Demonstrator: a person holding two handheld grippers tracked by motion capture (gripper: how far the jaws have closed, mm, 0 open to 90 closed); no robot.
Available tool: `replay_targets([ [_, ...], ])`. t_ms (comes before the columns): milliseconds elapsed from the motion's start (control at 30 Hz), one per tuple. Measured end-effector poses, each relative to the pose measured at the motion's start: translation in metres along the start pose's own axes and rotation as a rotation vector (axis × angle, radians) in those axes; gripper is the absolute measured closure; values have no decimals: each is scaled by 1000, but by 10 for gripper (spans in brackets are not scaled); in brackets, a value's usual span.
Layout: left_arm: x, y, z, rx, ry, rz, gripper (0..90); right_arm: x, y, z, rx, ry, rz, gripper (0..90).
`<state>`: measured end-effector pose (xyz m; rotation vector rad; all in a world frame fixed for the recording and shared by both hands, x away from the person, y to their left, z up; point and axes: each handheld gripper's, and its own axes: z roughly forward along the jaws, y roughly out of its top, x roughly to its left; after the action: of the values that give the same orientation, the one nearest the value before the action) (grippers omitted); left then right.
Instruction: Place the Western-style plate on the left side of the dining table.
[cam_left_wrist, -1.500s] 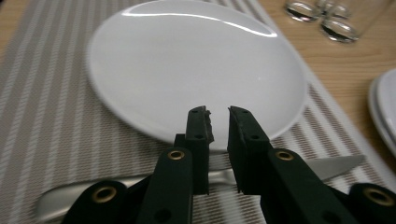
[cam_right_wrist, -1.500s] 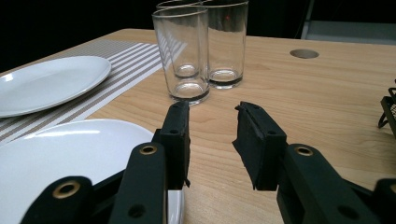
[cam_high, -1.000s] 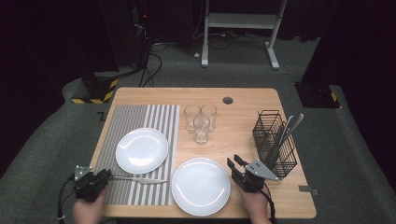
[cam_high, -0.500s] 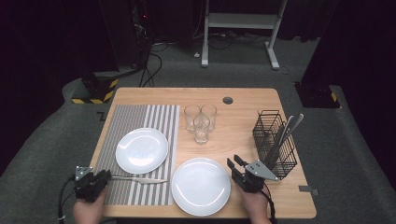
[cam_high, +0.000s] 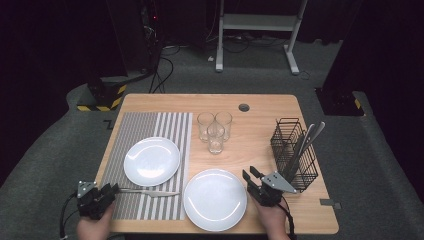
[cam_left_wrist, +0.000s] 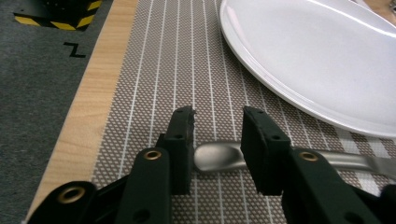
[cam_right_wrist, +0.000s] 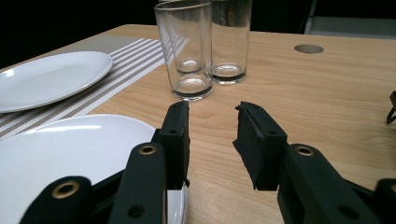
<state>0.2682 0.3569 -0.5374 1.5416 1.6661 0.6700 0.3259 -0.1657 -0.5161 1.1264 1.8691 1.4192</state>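
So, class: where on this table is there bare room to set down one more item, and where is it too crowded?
Free: bare wood between the glasses and the wire caddy, and the striped mat's far end beyond the smaller plate. Crowded: the near edge, where the knife, larger plate and both grippers, left and right, sit close together.

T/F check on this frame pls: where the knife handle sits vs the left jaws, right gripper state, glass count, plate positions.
1. The knife handle end lies between the open jaws of the left gripper. True.
2. The right gripper is shut on a glass. False: open, empty, glasses farther off.
3. Three glasses stand clustered. True.
4. Both plates lie on the striped placemat. False: the small plate does; the large plate rests mainly on bare wood.
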Motion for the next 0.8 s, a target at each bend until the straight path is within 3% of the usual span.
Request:
replay_targets([
  [100,-6,-1,-2,-5,-19,25,611,1,0,0,5,5,5,636],
  [233,-13,-1,-3,-16,-10,65,599,2,-1,1,2,5,-6,630],
  [800,-27,-1,-2,-21,-20,123,542,2,-2,8,43,17,-6,532],
])
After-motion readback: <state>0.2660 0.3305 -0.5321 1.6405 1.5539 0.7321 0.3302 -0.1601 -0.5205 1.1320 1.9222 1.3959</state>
